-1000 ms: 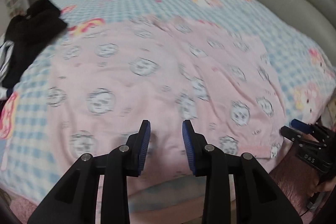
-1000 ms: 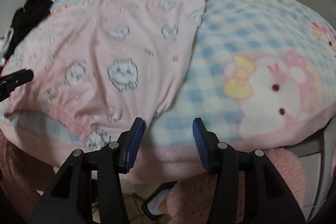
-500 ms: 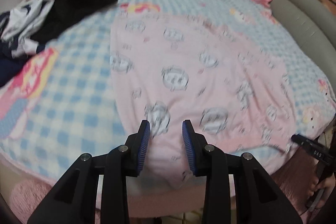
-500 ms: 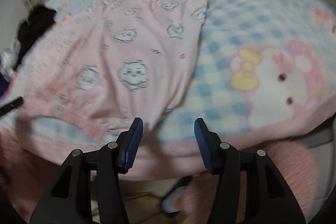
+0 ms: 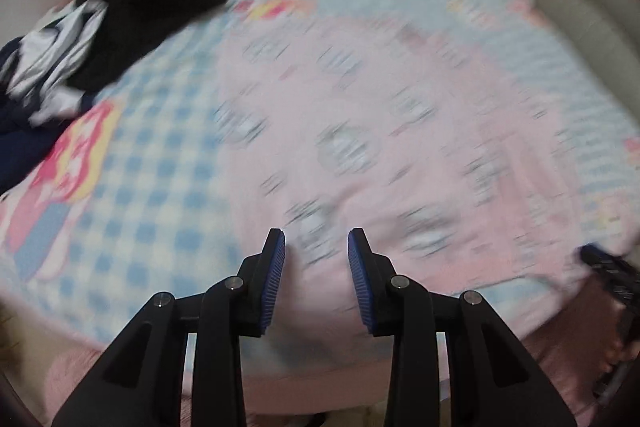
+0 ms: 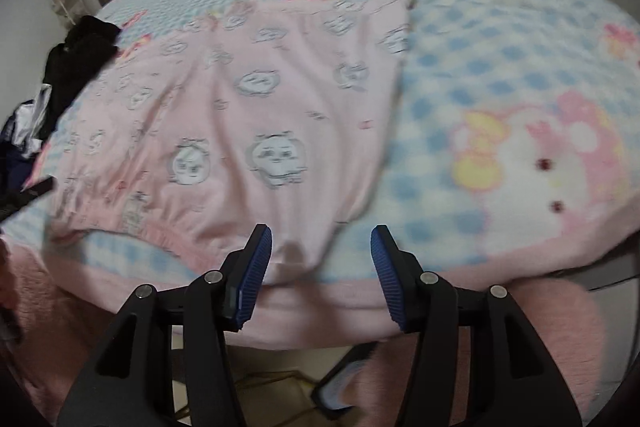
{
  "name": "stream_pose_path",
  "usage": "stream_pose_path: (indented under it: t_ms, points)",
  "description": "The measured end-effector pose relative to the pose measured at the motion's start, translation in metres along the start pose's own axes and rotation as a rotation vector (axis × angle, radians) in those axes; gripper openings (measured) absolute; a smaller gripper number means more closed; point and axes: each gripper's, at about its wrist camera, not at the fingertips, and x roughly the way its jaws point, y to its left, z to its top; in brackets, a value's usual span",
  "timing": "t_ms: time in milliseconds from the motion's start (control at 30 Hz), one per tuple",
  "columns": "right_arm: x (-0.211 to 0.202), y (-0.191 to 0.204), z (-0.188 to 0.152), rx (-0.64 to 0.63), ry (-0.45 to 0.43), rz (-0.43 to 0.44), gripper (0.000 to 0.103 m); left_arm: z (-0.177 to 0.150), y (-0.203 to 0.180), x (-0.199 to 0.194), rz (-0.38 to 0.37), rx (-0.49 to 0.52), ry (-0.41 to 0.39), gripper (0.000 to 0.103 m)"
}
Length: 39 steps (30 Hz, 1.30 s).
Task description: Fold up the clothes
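Since the left tongs (image 5: 316, 247) shifted toward 9 o'clock along the pink cartoon-print garment (image 5: 380, 131), both tongs gape empty, the right tongs (image 6: 320, 247) poised over its near hem, fold ungrasped.

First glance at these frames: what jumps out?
The pink garment printed with cartoon faces, spread flat across the near part of the bed, over a blue checked blanket with a big pink-and-white character print at its right. Both claws hang open over the garment's near edge, the left claw near its left corner, the right claw near its right corner, neither gripping. A dark clothes pile sits at the bed's far left.
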Motion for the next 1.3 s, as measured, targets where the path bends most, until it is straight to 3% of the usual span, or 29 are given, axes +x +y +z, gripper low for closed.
stream_pose_path:
  t_ms: [67,200,300,333,400,467,533,733,867,933,967,1000,1067,1167,1300]
  points:
    - [0.003,0.004,0.000,-0.004,0.017,-0.005,0.053,-0.007,0.013,0.003,0.016,-0.032,0.021,0.035]
    - [-0.014,-0.011,-0.024,0.049,0.024,0.014,0.053,-0.009,0.020,-0.014,-0.102,-0.069,-0.057,0.035]
    - [-0.019,-0.023,-0.029,0.103,0.048,0.086,0.053,-0.006,0.002,-0.018,-0.178,-0.010,-0.083,0.035]
    - [-0.016,-0.022,-0.029,0.105,0.057,0.117,0.053,-0.008,-0.005,-0.013,-0.162,0.017,-0.054,0.035]
    - [-0.011,-0.021,-0.028,0.093,0.075,0.135,0.053,-0.020,-0.015,0.005,-0.044,0.067,0.041,0.035]
    - [-0.012,-0.015,-0.032,0.063,0.073,0.102,0.053,-0.028,-0.015,0.007,-0.026,0.070,0.042,0.034]
    - [0.004,-0.006,-0.021,0.052,0.075,0.092,0.054,-0.024,-0.018,-0.005,-0.054,0.071,0.006,0.035]
    - [0.025,0.007,-0.011,0.065,0.110,0.184,0.054,0.007,-0.054,-0.030,-0.264,0.116,-0.106,0.035]
    - [0.024,0.008,-0.006,0.057,0.113,0.203,0.054,0.016,-0.073,0.003,-0.265,0.169,-0.064,0.036]
    - [0.028,0.007,-0.007,0.073,0.121,0.215,0.045,0.015,-0.074,0.019,-0.252,0.176,-0.033,0.036]
    - [0.022,0.007,-0.009,0.077,0.112,0.226,0.026,0.013,-0.074,0.024,-0.254,0.172,-0.019,0.036]
    - [0.018,0.011,-0.009,0.070,0.099,0.231,0.017,0.008,-0.071,0.026,-0.263,0.159,-0.011,0.036]
    - [0.010,0.020,-0.002,0.034,0.052,0.240,0.009,0.004,-0.067,0.026,-0.288,0.141,-0.012,0.036]
    - [0.000,0.033,0.021,-0.014,-0.006,0.283,0.005,0.005,-0.064,0.028,-0.310,0.138,-0.021,0.036]
    - [0.007,0.079,0.056,-0.075,-0.031,0.346,0.005,0.004,-0.057,0.036,-0.322,0.109,-0.009,0.036]
